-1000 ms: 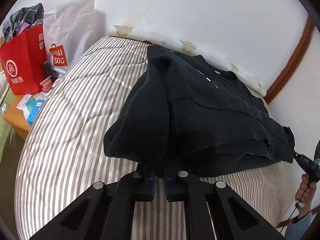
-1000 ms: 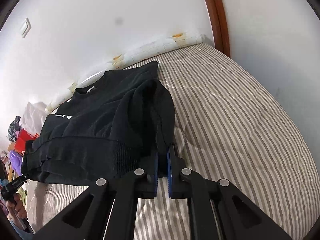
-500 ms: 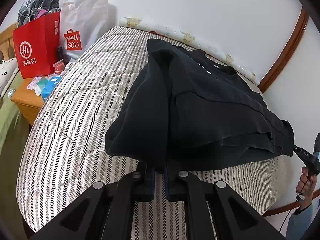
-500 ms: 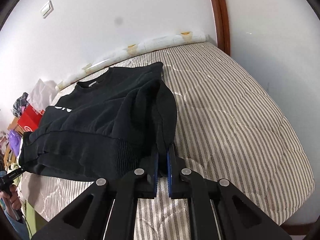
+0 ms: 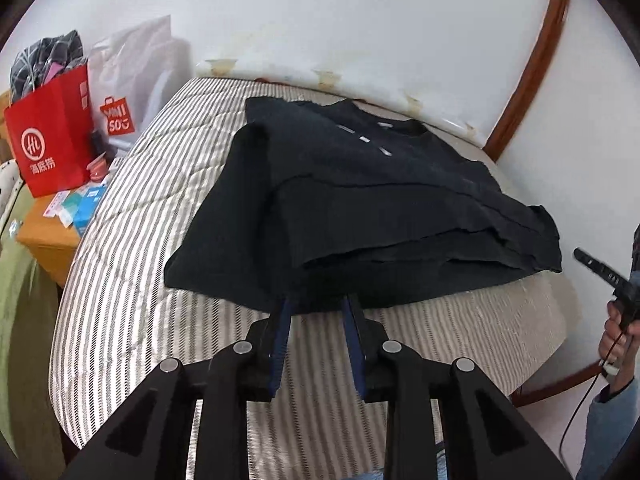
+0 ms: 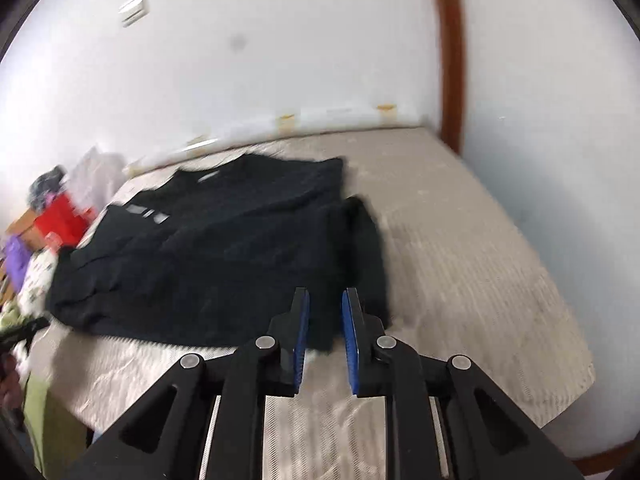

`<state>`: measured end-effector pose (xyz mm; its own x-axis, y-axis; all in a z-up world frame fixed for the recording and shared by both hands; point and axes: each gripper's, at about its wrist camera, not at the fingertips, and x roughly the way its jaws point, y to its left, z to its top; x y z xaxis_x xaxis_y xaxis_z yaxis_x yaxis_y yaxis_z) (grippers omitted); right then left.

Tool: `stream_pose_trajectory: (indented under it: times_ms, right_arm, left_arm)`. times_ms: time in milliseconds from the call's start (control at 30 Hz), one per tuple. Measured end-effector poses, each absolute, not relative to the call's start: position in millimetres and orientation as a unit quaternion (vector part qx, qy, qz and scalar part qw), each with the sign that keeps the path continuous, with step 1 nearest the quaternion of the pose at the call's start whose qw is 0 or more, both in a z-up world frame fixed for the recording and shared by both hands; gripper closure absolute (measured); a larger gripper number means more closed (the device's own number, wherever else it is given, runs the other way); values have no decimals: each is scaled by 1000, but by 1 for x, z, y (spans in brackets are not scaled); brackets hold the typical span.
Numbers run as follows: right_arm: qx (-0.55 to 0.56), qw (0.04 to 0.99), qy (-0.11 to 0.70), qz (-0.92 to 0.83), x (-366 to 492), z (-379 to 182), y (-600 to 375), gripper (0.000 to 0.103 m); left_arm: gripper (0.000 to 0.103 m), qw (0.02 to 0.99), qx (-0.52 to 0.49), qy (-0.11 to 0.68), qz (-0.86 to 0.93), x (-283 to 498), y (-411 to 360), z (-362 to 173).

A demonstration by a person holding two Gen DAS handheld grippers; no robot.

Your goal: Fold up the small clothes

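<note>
L wrist view: black sweatshirt (image 5: 360, 208) lies part-folded on the striped mattress (image 5: 132, 248), collar toward the far wall, hem at the near edge, sleeve side doubled over at left. Left claw (image 5: 318, 306) stands apart, nothing gripped; its tips sit at the near hem, and whether they touch or slip under the cloth can't be told. Right claw (image 5: 600, 270) shows at far right in the person's hand, just off the right corner of the garment. Red paper bag (image 5: 48, 148) and white Miniso bag (image 5: 128, 80) stand at far left by a wooden nightstand (image 5: 44, 236).

Risk, judged: layered hem edges at right are uneven; a grab catching only the top layer would peel the fold open. Hem lies close to the mattress's near edge, so a pull nearward could drag the garment off the bed.

R wrist view: frame is motion-blurred. Right claw (image 6: 324, 300) apart, empty, at the near right corner of the sweatshirt (image 6: 224, 264); contact can't be told. The folded sleeve makes a raised ridge at right. Mattress (image 6: 480, 280) bare to the right of it.

Risk, judged: fast claw motion near loose cloth could snag the ridge and shift the stack. The two sides look unequally folded; a further fold w/o squaring would likely come out skewed.
</note>
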<state>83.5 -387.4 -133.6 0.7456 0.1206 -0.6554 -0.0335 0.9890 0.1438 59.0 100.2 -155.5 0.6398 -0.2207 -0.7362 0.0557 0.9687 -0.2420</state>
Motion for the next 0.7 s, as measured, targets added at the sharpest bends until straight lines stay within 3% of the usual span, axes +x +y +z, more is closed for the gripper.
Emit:
stream_pose_trajectory:
  times_ms: [433,700]
  right_arm:
    - [26,894,438,87,101,-196,-333,86]
    - [12,900,431,67,115,-185,-329,87]
  left_arm:
    - [78,885,-89,449,-85,78,80,-167]
    - [78,876,-68,468,-94,100,71,-171]
